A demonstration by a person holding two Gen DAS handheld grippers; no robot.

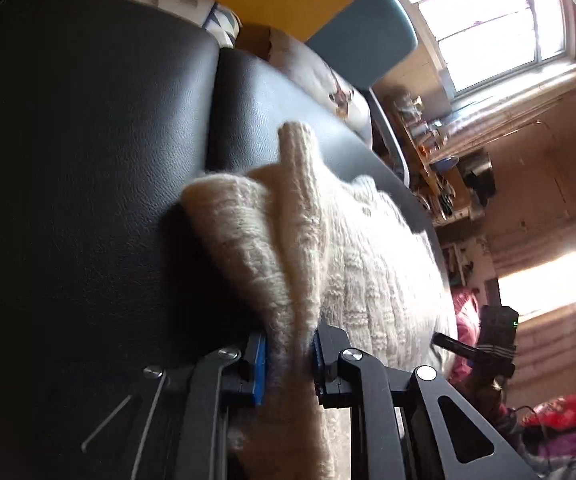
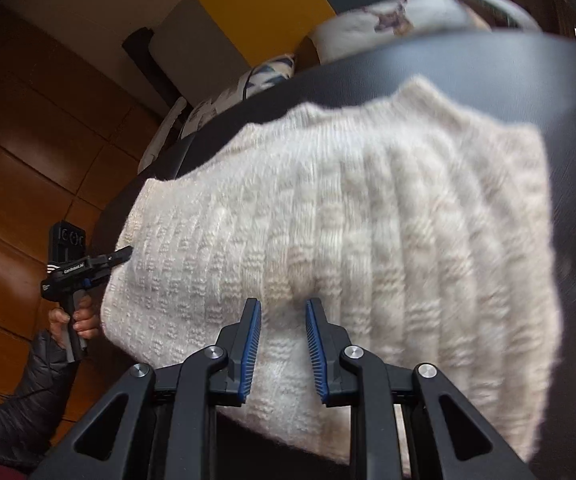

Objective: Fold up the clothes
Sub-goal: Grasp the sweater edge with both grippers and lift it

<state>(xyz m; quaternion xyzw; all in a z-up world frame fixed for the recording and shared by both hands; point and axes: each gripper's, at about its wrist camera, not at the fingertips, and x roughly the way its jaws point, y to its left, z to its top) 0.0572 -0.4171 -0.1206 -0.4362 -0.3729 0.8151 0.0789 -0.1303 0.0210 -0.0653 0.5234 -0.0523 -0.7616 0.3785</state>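
A cream cable-knit sweater (image 2: 328,216) lies on a black leather sofa seat (image 1: 88,128). The left gripper (image 1: 288,356) pinches a raised fold at its edge. The right gripper (image 2: 282,344) hovers over the knit, jaws narrowly parted and holding nothing.

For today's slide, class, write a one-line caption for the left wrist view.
Left gripper shut on a fold of the cream sweater lying on a black couch.
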